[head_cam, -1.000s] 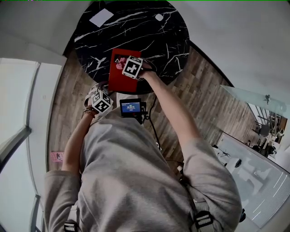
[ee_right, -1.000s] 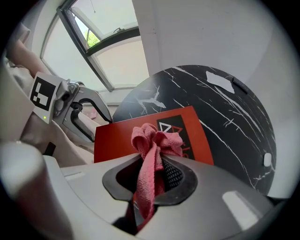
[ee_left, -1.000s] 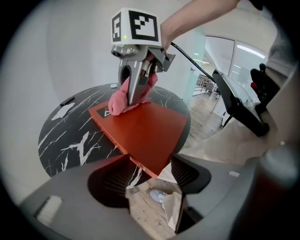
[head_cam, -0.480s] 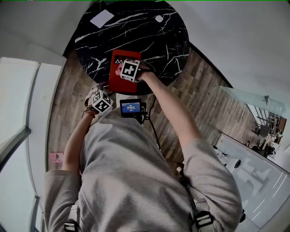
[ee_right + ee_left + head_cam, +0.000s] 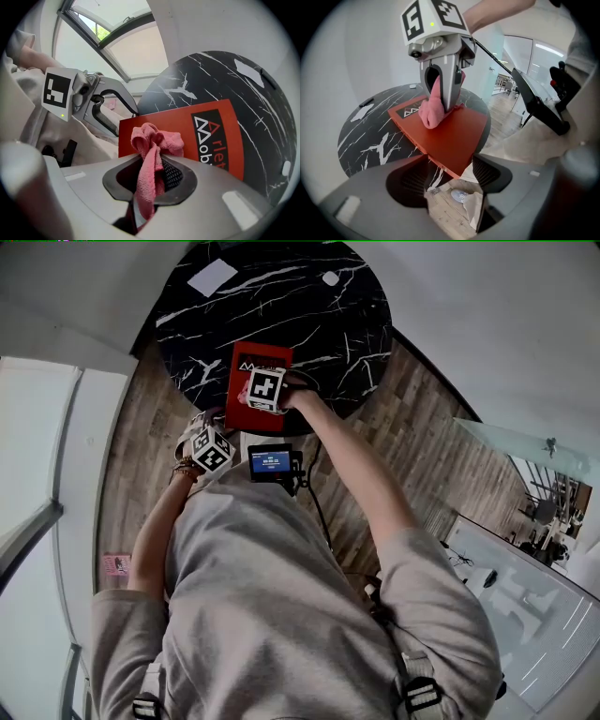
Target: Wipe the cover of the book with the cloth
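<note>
book: red cover (image 5: 240, 371), flat on the round black marble table (image 5: 309, 306), at the table's 6 o'clock rim.
cloth: pink (image 5: 152, 140), bunched, pressed on the cover toward its 7 o'clock corner.
right gripper: (image 5: 153, 177) jaws clamped on cloth, pointing steeply down onto the book.
left gripper: (image 5: 450, 180) off the table at the book's 7 o'clock; jaws apart and just been opening. The book's near corner sits at the mouth, pads not on it.
around: white sheet (image 5: 210, 277) at the table's 10 o'clock and a small white item (image 5: 329, 277) at 12 o'clock, both well apart from the book. Screen device (image 5: 272, 463) at the book's 6 o'clock, off the table.
edges: the book's near corner overhangs the table rim above the wood floor (image 5: 412, 437).
open room: bare marble from 9 through 3 o'clock of the book.
</note>
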`<control>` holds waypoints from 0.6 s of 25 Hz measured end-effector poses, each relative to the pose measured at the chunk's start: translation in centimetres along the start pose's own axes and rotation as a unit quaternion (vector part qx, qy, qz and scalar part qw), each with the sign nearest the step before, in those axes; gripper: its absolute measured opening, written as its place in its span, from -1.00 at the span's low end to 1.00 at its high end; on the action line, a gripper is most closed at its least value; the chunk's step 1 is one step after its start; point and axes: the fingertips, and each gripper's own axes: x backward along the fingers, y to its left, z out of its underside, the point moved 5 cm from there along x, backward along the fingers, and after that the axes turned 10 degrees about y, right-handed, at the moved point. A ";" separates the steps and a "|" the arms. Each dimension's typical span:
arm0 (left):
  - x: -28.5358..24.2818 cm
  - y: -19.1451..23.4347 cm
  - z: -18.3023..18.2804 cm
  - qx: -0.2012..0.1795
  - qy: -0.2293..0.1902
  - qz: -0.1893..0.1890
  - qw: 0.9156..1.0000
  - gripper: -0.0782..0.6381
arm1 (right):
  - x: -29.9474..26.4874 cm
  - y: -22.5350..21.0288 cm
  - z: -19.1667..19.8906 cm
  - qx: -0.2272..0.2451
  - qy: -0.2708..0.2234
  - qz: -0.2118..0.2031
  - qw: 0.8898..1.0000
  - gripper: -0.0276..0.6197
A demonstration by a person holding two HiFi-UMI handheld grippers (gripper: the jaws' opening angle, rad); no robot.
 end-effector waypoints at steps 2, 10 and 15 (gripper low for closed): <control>0.0 0.0 -0.1 -0.007 0.000 -0.005 1.000 0.06 | -0.2 0.4 0.0 0.004 0.004 -0.015 1.000 -0.68; 0.0 -0.1 -0.2 -0.019 -0.003 -0.015 1.000 0.07 | -1.1 2.3 -0.2 0.028 0.023 -0.059 0.998 -0.68; 0.0 -0.1 -0.1 -0.018 -0.003 -0.015 1.000 0.08 | -1.4 3.0 -0.2 0.031 0.018 -0.073 0.997 -0.69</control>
